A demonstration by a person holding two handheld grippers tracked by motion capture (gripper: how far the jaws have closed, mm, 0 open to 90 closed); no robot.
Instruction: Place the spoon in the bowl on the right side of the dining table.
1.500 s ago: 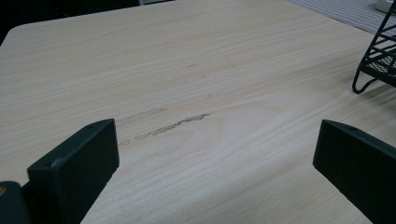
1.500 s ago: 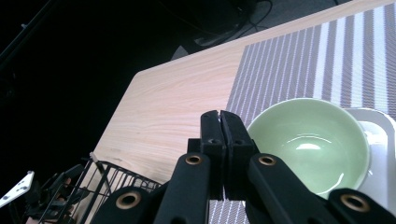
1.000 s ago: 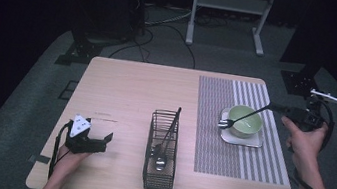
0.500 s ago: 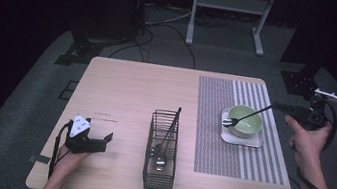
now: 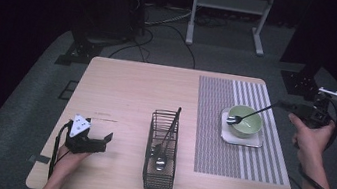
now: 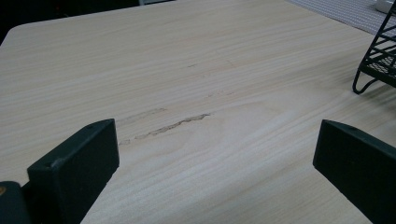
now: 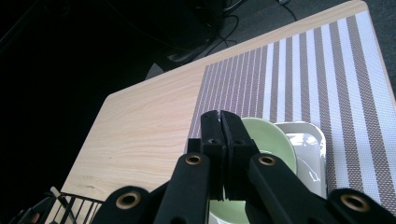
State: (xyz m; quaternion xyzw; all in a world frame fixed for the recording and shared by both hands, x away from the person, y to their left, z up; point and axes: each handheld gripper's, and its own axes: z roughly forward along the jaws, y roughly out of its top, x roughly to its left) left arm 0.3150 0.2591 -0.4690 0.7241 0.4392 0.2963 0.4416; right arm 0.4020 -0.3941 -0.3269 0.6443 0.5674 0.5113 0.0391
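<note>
wire basket (image 5: 161, 156) mid-table, bare wood (image 5: 126, 93) left

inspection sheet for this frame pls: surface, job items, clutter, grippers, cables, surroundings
Surface: wooden table, striped placemat on its right part.
Job's things: spoon held over green bowl; bowl sits on white tray.
Clutter: wire basket mid-table, utensils inside.
Grippers: right gripper shut on the spoon's handle; left gripper open, resting on the table.
Cables: one trails from each gripper; more on the floor behind.
Surroundings: dark room, grey floor, metal stand behind.
</note>
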